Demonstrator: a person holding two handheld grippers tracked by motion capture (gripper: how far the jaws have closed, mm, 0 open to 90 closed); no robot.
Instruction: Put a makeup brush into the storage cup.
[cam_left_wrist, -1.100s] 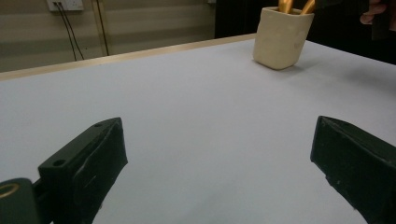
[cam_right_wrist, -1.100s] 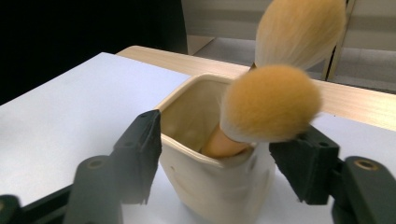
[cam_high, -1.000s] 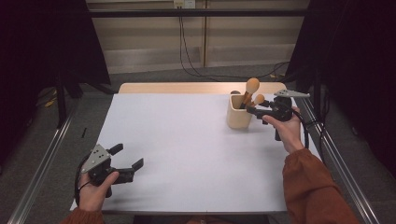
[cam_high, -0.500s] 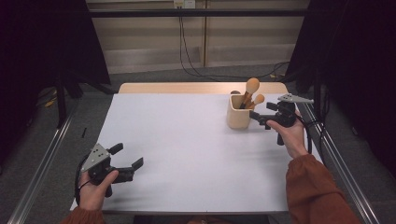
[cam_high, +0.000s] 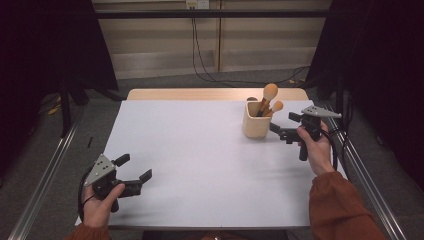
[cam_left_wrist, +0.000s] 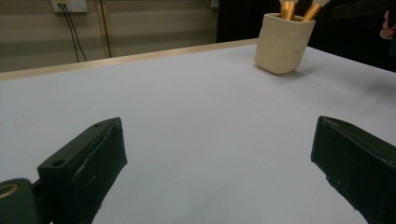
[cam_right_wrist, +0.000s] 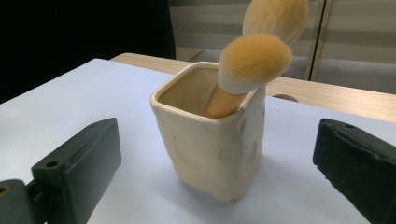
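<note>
A cream cup (cam_high: 256, 120) stands upright on the white table (cam_high: 200, 150), near the far right corner. Two brushes stick up out of it. The big brush (cam_high: 269, 93) has a fluffy orange-tan head and reaches higher. The small brush (cam_high: 276, 106) leans toward the right side of the cup. In the right gripper view the cup (cam_right_wrist: 215, 140) sits right in front, with the small brush (cam_right_wrist: 252, 63) resting against its rim and the big brush (cam_right_wrist: 275, 18) behind it. The right tongs (cam_high: 282, 131) are just beside the cup on its right, pointing at it, and do not touch it. Their jaws have just been opening and now stand spread wide, with nothing pinched; the cup is out in front of them, not between them. The right hand (cam_high: 315, 147) holds them low over the table, near the right edge. The left tongs (cam_high: 134, 172) are far away, at the near left corner of the table, held by the left hand (cam_high: 100, 202). Their jaws are spread wide too, with only bare table between them. In the left gripper view the cup (cam_left_wrist: 282, 42) stands well off, across the table.
</note>
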